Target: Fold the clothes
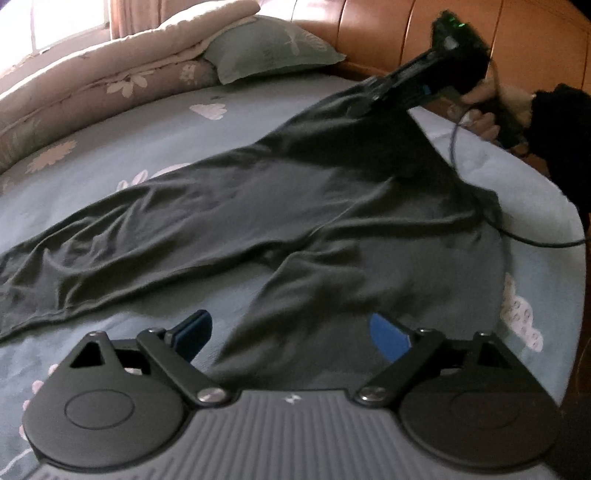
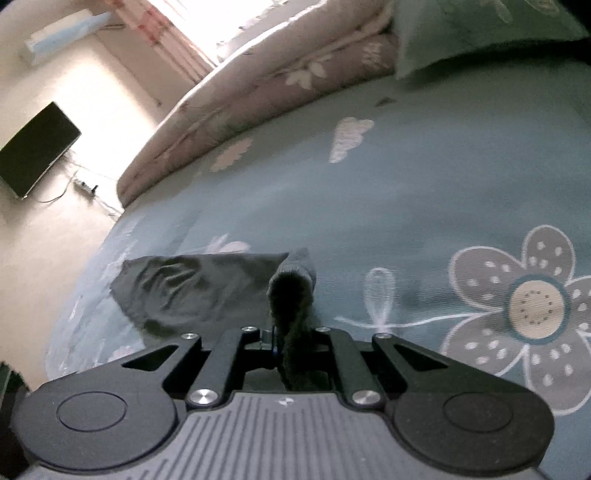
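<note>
Dark grey trousers (image 1: 258, 214) lie spread on the bed with both legs running toward the left and near side. My left gripper (image 1: 291, 336) is open, its blue pads (image 1: 388, 336) either side of the nearer leg, just above it. My right gripper (image 1: 369, 98) is shut on the waistband corner and lifts it off the bed at the far right. In the right wrist view the right gripper (image 2: 291, 332) pinches a bunched fold of the trousers (image 2: 291, 291), and a leg end (image 2: 192, 284) lies flat beyond it.
The bed sheet (image 1: 184, 133) is blue-green with flower prints. A rolled quilt (image 1: 92, 77) and a green pillow (image 1: 273, 48) lie at the far side. A wooden headboard (image 1: 406, 33) stands behind. The bed edge is at the right (image 1: 546, 206). A cable (image 1: 517, 232) trails from the right gripper.
</note>
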{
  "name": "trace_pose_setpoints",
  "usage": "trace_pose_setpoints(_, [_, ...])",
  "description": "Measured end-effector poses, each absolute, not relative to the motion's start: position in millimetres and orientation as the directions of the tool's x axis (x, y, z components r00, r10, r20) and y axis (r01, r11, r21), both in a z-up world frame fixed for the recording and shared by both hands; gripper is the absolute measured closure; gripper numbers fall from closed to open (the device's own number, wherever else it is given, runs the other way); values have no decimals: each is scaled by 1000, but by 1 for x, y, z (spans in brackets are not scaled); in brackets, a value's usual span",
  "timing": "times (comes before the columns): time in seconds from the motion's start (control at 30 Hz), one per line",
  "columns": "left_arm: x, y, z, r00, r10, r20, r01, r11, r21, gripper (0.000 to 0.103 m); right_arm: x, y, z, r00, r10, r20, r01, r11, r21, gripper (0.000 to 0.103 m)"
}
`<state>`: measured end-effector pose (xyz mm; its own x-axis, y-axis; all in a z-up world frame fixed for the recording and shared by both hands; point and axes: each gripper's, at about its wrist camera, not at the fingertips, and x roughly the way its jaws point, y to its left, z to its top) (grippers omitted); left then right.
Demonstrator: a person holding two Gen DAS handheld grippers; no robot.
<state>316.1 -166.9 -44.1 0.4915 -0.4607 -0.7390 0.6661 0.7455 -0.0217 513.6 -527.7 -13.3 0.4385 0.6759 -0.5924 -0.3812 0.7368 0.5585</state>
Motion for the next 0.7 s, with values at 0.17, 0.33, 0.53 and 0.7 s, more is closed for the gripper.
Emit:
trace_pose_setpoints(0.17, [331,-159,-46,483,-480,-732,723,690,24,11,475,-514,-2,447,679,-582,-405,734,545,93])
trace_pose_setpoints(0.33, [355,-168,-47,488,-471,-735,755,650,85,18,442,-504,2,431,683,-590,-434,730,529,93])
trace_pose_setpoints(0.53, [374,-187,-49,544,-420,-726,761,612,216,24,418,-498,2,394,711,-583,-471,701,536,93])
trace_pose_setpoints(0.7, [382,-208,-51,645,-354,-678,737,523,428,24,408,-494,3,360,731,-580,-517,674,528,93])
